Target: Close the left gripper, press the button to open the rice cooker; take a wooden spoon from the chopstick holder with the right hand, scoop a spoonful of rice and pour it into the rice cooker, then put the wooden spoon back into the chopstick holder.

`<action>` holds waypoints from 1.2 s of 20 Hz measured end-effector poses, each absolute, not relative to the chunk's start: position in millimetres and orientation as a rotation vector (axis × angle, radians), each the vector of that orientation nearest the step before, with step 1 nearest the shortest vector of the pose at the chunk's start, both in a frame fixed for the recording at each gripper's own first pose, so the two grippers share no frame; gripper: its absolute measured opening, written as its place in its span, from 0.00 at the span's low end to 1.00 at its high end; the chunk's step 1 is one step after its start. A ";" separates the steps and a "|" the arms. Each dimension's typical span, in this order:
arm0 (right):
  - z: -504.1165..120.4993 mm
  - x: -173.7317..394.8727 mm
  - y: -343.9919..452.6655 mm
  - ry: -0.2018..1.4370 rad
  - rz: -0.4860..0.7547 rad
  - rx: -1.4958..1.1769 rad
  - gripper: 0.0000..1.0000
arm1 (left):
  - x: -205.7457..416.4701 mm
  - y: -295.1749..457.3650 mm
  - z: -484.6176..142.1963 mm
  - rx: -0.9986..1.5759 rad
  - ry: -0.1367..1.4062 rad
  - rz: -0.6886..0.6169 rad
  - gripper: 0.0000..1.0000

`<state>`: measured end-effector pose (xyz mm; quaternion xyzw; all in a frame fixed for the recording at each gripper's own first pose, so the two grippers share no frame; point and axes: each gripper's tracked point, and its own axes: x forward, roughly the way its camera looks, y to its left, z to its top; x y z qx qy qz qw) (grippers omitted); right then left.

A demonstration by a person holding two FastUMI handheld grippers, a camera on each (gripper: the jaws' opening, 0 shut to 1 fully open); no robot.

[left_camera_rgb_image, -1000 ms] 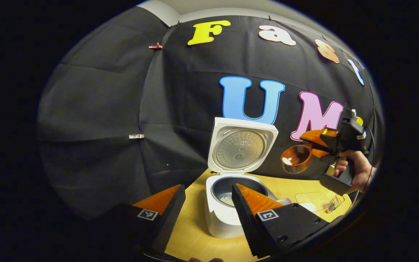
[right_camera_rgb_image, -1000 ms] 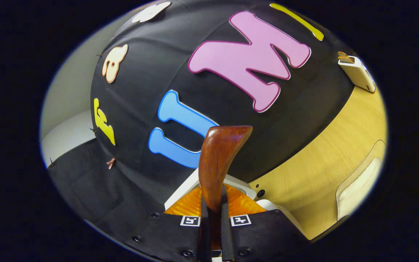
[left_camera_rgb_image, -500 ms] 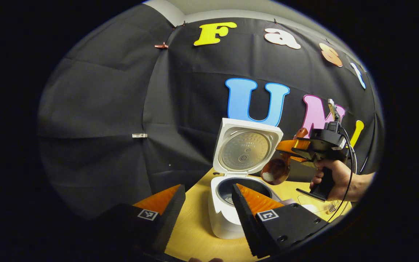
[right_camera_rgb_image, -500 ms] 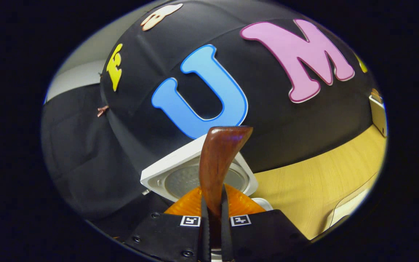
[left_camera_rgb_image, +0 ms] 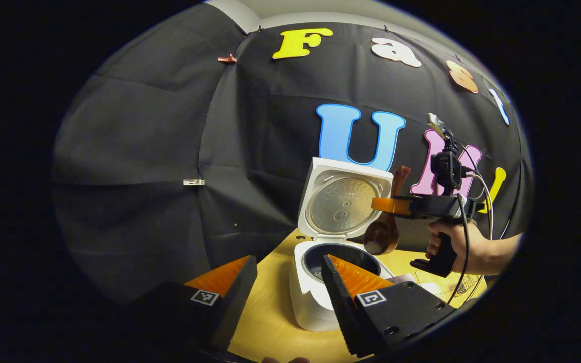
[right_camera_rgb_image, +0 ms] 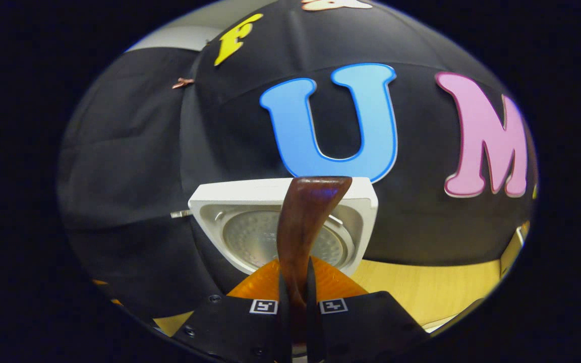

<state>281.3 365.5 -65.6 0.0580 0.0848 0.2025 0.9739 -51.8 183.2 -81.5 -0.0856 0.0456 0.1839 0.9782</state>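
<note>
Left gripper view: we are looking past our left gripper [left_camera_rgb_image: 285, 297], whose 2 fingers are standing apart with nothing between them, low in front of the rice cooker [left_camera_rgb_image: 315, 297].
Right gripper view: we are seeing the right gripper [right_camera_rgb_image: 295, 307] clamping the wooden spoon [right_camera_rgb_image: 303, 227] by its handle, both fingers pressing on it, the handle's end rising in front of the lid [right_camera_rgb_image: 240, 222].
Step in hand: we are judging this as the pour, with the lid already up and the spoon out of the holder.
Spoon position: in the left gripper view the wooden spoon [left_camera_rgb_image: 382, 234] is hanging bowl-down, tipped steeply, just above the right edge of the inner pot [left_camera_rgb_image: 321, 254].
Person: a hand [left_camera_rgb_image: 454, 247] is holding the right gripper [left_camera_rgb_image: 379, 204] level, beside the raised lid [left_camera_rgb_image: 343, 204].
Rice cooker: it is standing open on the table [left_camera_rgb_image: 270, 322], lid upright behind the pot; we cannot tell how much rice is lying in the dark pot.
Spoon contents: we are seeing a pale fleck at the bowl's lower rim, perhaps a few grains, too small to be sure.
Other containers: a clear tray [left_camera_rgb_image: 434, 277] and a wire chopstick holder [left_camera_rgb_image: 464, 282] are sitting on the table behind the hand; their contents are hidden.
Next move: we are expecting the spoon to need righting, carrying right, and lowering handle-up into the holder before the fingers are releasing.
</note>
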 end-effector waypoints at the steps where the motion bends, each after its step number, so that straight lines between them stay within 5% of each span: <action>1: -65.7 280.5 371.1 0.166 0.422 0.079 0.15 | -51.5 182.6 -82.7 -0.175 0.091 0.368 0.83; 18: -80.8 254.6 412.8 -0.016 0.558 -0.628 0.15 | -42.2 180.5 -86.4 -0.182 0.098 0.355 0.83; 24: -79.6 253.8 408.6 0.104 0.565 -0.334 0.15 | -44.3 176.0 -84.8 -0.173 0.099 0.356 0.83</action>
